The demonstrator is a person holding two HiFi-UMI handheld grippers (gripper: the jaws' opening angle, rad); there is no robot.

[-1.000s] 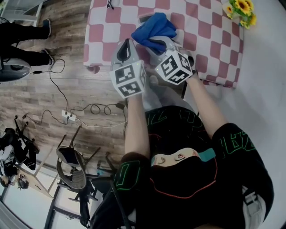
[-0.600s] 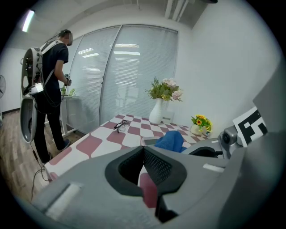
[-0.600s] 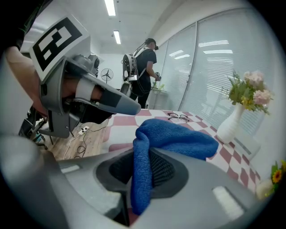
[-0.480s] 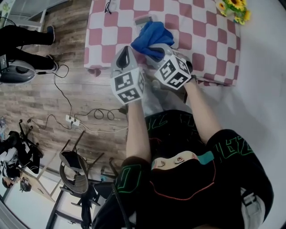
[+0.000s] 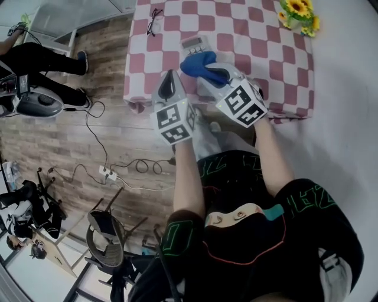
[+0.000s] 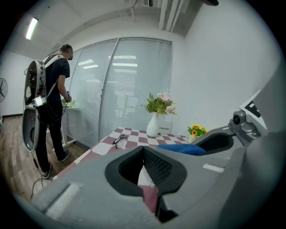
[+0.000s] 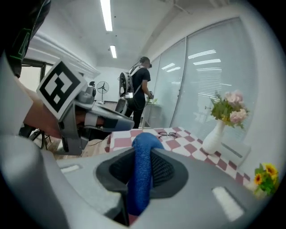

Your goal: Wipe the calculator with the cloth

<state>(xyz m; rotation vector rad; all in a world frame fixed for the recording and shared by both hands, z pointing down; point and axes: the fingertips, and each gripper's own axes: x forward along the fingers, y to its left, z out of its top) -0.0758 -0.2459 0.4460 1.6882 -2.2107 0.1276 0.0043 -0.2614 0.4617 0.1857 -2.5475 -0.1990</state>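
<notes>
My right gripper (image 7: 140, 161) has its fingers closed on the blue cloth (image 5: 201, 62), a thick fold pinched between the pads with the loose end bulging out ahead of them. My left gripper (image 6: 145, 176) holds nothing: its fingers are drawn together, with only a thin sliver of the checked cover showing between the pads. The calculator (image 5: 194, 42) lies flat on the counter (image 5: 266, 53), just beyond the cloth and not yet touched by it as far as I can tell. I expect the cloth to be soft and floppy, so the bunched end should do the rubbing while my pinch stays well back. The calculator looks light and hard, likely to skate on the cover. I would steady it by its long edges with the left fingers, keeping off the keys and display. Farther back, a white vase (image 7: 213, 136) holds a bunch of pale flowers, and a small clump of yellow flowers (image 5: 298, 13) stands at the far corner; whether it has a pot I cannot tell. A pair of glasses (image 5: 155, 13) lies well apart.
</notes>
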